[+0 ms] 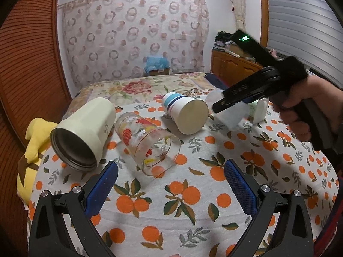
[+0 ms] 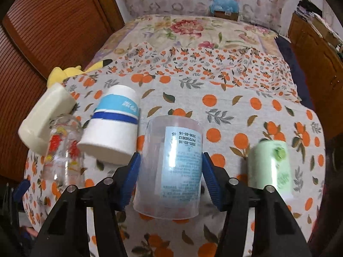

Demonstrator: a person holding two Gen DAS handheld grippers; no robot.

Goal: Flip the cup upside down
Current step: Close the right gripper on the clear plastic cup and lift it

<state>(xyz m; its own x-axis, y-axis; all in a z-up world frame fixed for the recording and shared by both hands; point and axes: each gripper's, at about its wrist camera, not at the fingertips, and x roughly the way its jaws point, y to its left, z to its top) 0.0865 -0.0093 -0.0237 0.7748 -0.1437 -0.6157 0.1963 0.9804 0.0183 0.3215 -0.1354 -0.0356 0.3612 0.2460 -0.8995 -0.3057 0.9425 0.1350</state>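
Note:
My right gripper (image 2: 170, 169) is shut on a translucent plastic cup (image 2: 171, 162) with a pale blue printed label, bottom end up, its rim near the cloth. In the left wrist view this cup (image 1: 228, 111) is a blurred white shape under the right gripper (image 1: 220, 105). My left gripper (image 1: 171, 177) is open and empty, just in front of a clear printed glass (image 1: 148, 141) lying on its side. A cream tumbler (image 1: 85, 132) and a white paper cup with blue bands (image 1: 186, 113) also lie on their sides. A pale green cup (image 2: 271, 167) stands upside down at the right.
The cups sit on a white cloth with oranges (image 1: 193, 192) spread over a floral bedspread (image 2: 188, 32). A yellow plush toy (image 1: 32, 150) lies at the left edge. A wooden sliding door (image 2: 42, 32) is left, a wooden cabinet (image 2: 317, 53) right.

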